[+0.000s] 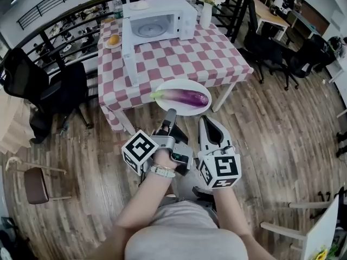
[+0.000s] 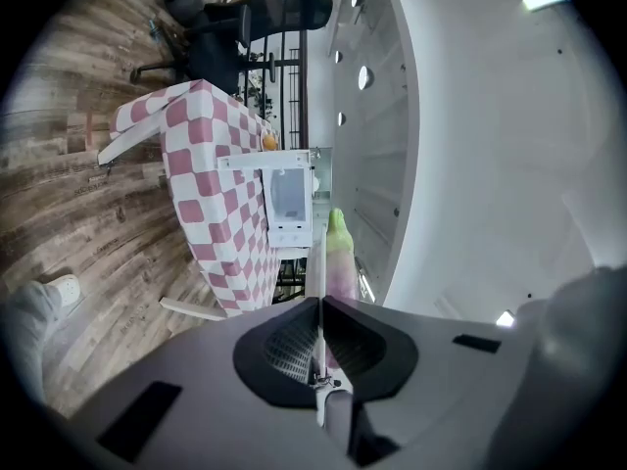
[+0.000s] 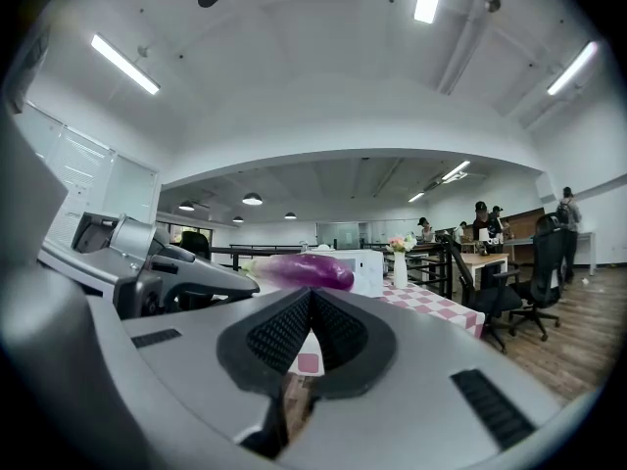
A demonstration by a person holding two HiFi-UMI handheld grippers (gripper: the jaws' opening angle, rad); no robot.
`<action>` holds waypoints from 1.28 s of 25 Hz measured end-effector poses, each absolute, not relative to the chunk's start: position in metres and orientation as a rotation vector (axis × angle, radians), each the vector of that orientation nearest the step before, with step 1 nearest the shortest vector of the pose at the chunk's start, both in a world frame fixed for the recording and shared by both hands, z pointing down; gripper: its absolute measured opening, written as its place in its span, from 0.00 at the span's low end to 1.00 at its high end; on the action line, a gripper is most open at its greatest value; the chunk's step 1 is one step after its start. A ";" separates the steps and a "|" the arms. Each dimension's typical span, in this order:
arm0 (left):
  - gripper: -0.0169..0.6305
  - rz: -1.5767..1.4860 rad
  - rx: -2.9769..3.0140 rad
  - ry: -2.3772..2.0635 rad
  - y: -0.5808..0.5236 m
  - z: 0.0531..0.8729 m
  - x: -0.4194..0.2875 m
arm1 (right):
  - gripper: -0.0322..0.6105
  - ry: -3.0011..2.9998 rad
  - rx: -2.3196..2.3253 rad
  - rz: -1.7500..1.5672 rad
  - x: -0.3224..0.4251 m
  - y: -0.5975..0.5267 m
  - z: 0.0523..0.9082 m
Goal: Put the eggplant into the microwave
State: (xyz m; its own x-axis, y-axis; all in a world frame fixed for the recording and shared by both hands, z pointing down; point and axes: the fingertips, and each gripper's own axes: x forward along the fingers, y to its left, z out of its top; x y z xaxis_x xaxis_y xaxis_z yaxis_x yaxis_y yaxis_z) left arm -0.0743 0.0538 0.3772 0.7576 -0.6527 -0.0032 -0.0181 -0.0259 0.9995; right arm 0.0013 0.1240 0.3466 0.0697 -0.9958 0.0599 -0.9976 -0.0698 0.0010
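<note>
- Left gripper (image 1: 171,114) rolled on its side, jaws pinched on the near rim of the plate (image 1: 187,111); rim seen edge-on as a thin white line between the pads in the left gripper view.
- Eggplant (image 1: 184,97) lying lengthwise on that plate, green stem end to the left in the head view, well in front of the microwave (image 1: 162,20).
- Plate straddles the table (image 1: 179,58) edge farthest from the microwave, part of it over the floor (resting on the cloth or lifted: can't tell).
- Right gripper (image 1: 204,119) level, jaws together with nothing between them, tip just at the plate's near rim, right of the left gripper; contact with the plate unclear.
- Microwave door (image 1: 129,50) swung fully open toward the front left, cavity with turntable exposed.
- Vase (image 1: 206,12) with flowers just right of the microwave.
- Orange (image 1: 113,39) on a saucer left of the microwave; bottle (image 1: 117,5) behind and to its left.
</note>
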 end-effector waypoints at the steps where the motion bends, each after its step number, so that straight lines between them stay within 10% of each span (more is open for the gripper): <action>1: 0.05 -0.559 1.528 -0.570 0.050 0.377 -0.072 | 0.09 -2.123 2.259 0.066 0.003 0.119 0.347; 32: 0.05 -0.736 1.457 -0.762 -0.132 0.381 0.011 | 0.09 -2.354 1.964 0.061 0.106 -0.088 0.342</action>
State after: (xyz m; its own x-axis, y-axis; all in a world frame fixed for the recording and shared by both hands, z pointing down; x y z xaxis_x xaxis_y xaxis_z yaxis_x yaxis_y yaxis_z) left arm 0.0111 -0.1322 0.3814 0.5749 -0.8182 0.0061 -0.0227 -0.0084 0.9997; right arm 0.1057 -0.0879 0.3417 -0.1778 -0.9806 0.0830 -0.9835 0.1798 0.0175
